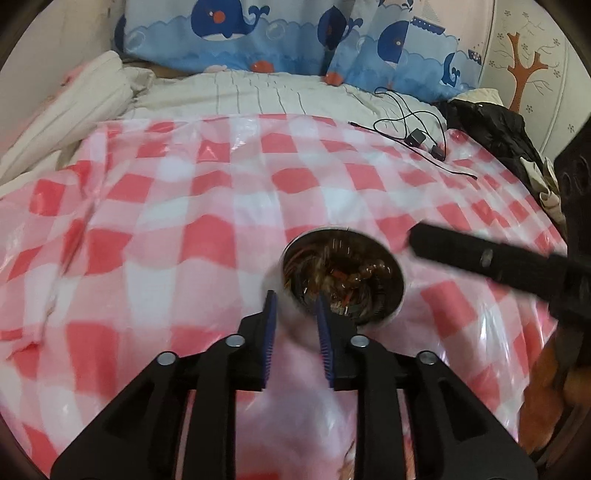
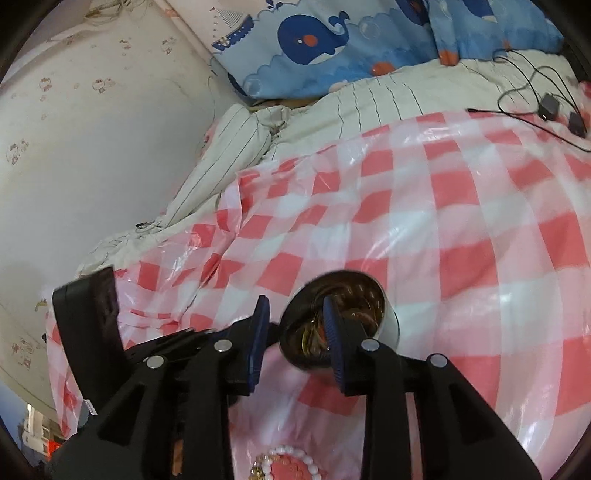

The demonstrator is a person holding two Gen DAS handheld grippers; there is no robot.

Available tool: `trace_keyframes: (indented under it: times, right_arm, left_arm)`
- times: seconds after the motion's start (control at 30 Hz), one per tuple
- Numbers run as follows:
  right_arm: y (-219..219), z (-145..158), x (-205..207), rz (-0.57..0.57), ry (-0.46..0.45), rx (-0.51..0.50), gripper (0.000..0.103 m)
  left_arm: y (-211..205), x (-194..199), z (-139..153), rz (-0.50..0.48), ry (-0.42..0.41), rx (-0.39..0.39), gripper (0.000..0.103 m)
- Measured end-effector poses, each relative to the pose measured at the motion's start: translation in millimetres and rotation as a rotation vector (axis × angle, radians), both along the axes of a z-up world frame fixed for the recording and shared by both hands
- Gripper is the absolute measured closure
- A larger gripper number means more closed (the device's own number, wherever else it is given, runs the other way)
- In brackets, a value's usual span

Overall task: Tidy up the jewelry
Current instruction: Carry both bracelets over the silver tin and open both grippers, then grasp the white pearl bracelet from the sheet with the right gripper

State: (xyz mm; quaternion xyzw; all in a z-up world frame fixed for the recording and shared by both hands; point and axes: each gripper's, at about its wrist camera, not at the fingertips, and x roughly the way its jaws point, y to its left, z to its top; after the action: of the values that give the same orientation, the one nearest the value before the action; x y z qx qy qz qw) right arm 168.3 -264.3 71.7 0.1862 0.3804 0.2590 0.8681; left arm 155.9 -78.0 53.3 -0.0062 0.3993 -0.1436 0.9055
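A small round metal tin full of tangled bead and chain jewelry stands on the pink checked plastic sheet. My left gripper is at the tin's near-left edge, its blue pads apart with the tin's wall in the gap and nothing pinched. The right gripper's black finger reaches in from the right. In the right wrist view my right gripper straddles the rim of the tin, one pad over the inside, one outside and apart from it. A white bead string lies below it.
Blue whale-print pillows and a striped white quilt lie beyond the sheet. A black charger with cables sits at the far right, beside dark clothing. A pale wall runs along the bed's left side.
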Motion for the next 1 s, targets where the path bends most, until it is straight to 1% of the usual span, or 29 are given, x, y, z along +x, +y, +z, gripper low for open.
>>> trace_keyframes:
  times: [0.1, 0.2, 0.23, 0.33, 0.43, 0.5, 0.53, 0.6, 0.67, 0.73, 0.77, 0.8, 0.83, 0.9, 0.93, 1.0]
  right_arm:
    - [-10, 6, -18, -0.007, -0.001, -0.002, 0.069]
    - [-20, 2, -52, -0.009, 0.021, -0.032, 0.063]
    - [-24, -2, -63, -0.013, 0.035, -0.035, 0.061]
    - [-37, -16, -88, -0.034, 0.104, -0.012, 0.061]
    - [-36, -19, -98, -0.026, 0.122, -0.016, 0.061]
    - [-24, -22, -100, 0.011, 0.128, -0.069, 0.061]
    - [-16, -24, -100, 0.028, 0.13, -0.108, 0.061]
    - [0, -33, -100, 0.04, 0.127, -0.215, 0.061]
    - [13, -38, -100, 0.038, 0.109, -0.316, 0.061]
    - [18, -39, -100, 0.047, 0.099, -0.328, 0.06]
    - [17, -40, -99, 0.044, 0.099, -0.328, 0.059]
    - [16, -41, -98, 0.038, 0.1, -0.331, 0.058]
    - [14, -42, -98, 0.031, 0.103, -0.331, 0.057]
    - [11, -45, -96, 0.021, 0.113, -0.329, 0.057]
    - [10, -46, -95, 0.021, 0.117, -0.33, 0.057]
    - [12, -48, -93, 0.023, 0.119, -0.339, 0.057]
  left_arm:
    - [17, -24, -2, 0.001, 0.02, -0.015, 0.074]
    - [23, -51, -10, -0.039, 0.051, -0.014, 0.073]
    - [22, -58, -13, -0.053, 0.061, -0.016, 0.073]
    - [10, -75, -21, -0.107, 0.082, -0.015, 0.073]
    - [-5, -83, -28, -0.138, 0.083, 0.025, 0.073]
    - [-11, -86, -34, -0.139, 0.081, 0.075, 0.073]
    - [-11, -87, -36, -0.139, 0.083, 0.084, 0.073]
    - [-11, -88, -35, -0.149, 0.09, 0.083, 0.073]
    - [-16, -89, -36, -0.184, 0.09, 0.118, 0.072]
    - [-25, -93, -40, -0.216, 0.079, 0.166, 0.072]
    - [-28, -94, -41, -0.233, 0.078, 0.173, 0.072]
    - [-31, -96, -42, -0.252, 0.078, 0.182, 0.074]
    - [-33, -97, -42, -0.262, 0.076, 0.187, 0.086]
    - [-34, -98, -40, -0.273, 0.088, 0.185, 0.095]
    - [-31, -97, -37, -0.276, 0.102, 0.157, 0.096]
    - [-22, -94, -28, -0.28, 0.11, 0.077, 0.096]
